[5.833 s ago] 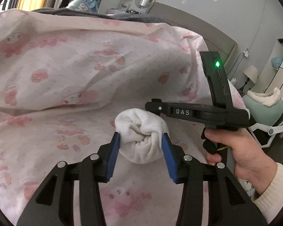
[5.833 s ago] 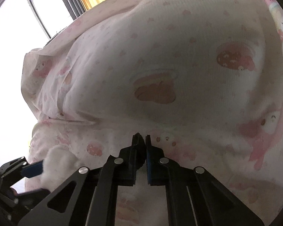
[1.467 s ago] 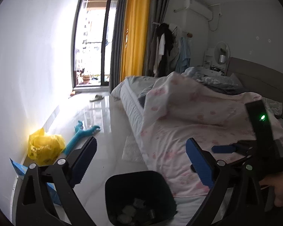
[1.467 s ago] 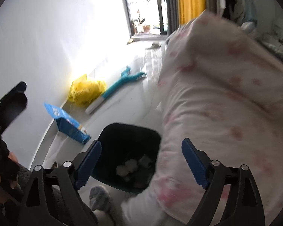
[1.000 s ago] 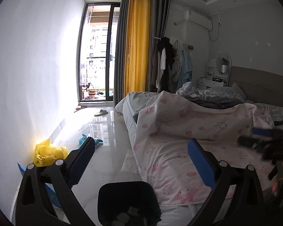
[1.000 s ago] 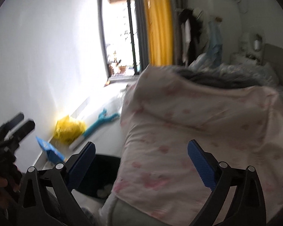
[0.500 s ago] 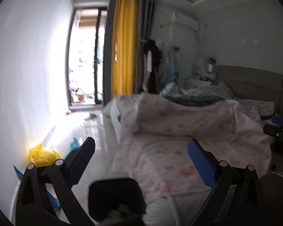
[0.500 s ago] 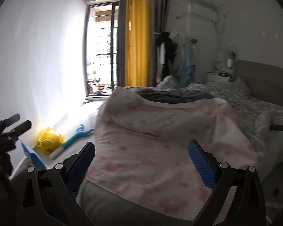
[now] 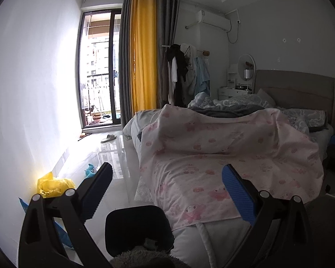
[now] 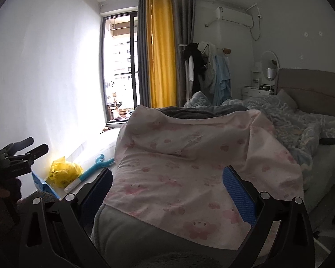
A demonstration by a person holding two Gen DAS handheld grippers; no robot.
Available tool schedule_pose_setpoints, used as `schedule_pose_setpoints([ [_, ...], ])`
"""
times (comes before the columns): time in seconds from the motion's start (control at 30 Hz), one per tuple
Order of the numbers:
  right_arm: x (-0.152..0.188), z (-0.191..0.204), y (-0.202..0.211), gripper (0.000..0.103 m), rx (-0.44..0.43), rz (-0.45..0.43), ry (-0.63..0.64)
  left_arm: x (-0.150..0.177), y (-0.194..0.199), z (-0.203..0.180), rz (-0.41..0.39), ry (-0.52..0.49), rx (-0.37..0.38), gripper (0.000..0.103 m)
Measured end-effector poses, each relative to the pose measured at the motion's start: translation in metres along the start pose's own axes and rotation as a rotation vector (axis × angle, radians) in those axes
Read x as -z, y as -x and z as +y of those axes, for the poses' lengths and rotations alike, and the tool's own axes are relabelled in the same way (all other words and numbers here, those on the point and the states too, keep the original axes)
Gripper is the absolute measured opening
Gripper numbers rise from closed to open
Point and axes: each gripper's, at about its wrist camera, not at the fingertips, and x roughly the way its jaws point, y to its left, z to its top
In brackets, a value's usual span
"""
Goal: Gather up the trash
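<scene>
My left gripper point(image 9: 167, 189) is wide open and empty, held above the foot of the bed. A black trash bin point(image 9: 136, 230) stands on the floor just below it, beside the bed corner; its inside is hidden from this angle. My right gripper point(image 10: 167, 189) is wide open and empty, raised over the pink blanket point(image 10: 189, 156). The left gripper also shows at the left edge of the right wrist view point(image 10: 24, 150). No loose trash shows on the blanket.
The bed with the pink blanket point(image 9: 223, 156) fills the right. A yellow bag point(image 9: 53, 184), a blue packet point(image 10: 41, 184) and a blue toy point(image 10: 96, 166) lie on the shiny floor by the white wall. A slipper point(image 9: 108, 137) lies near the balcony door.
The white wad held by my left gripper 5.8 s ago is gone and both grippers have opened. Both have lifted and pulled back from the bin to a level view of the room.
</scene>
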Motion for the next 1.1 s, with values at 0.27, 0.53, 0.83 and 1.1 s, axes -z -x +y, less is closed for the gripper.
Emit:
schedule_pose_setpoints([
  [0.27,0.001,-0.0034,0.0031,0.1,-0.067,-0.008,-0.021,0.0021,-0.0018,0.0032,0.005,0.017,-0.008,0.1],
  [0.53,0.0009,0.0022,0.0035,0.1,-0.067,-0.004,-0.007,0.0032,-0.0037,0.004,0.01,0.02,-0.017,0.1],
  [0.83,0.0004,0.0024,0.0031,0.1,-0.064,-0.001,-0.001,0.0059,-0.0044,0.001,0.005,-0.003,-0.017,0.1],
  [1.1,0.001,0.0039,0.0046,0.1,-0.059,-0.003,0.003,0.0061,-0.0044,0.0007,0.004,-0.002,-0.016,0.1],
])
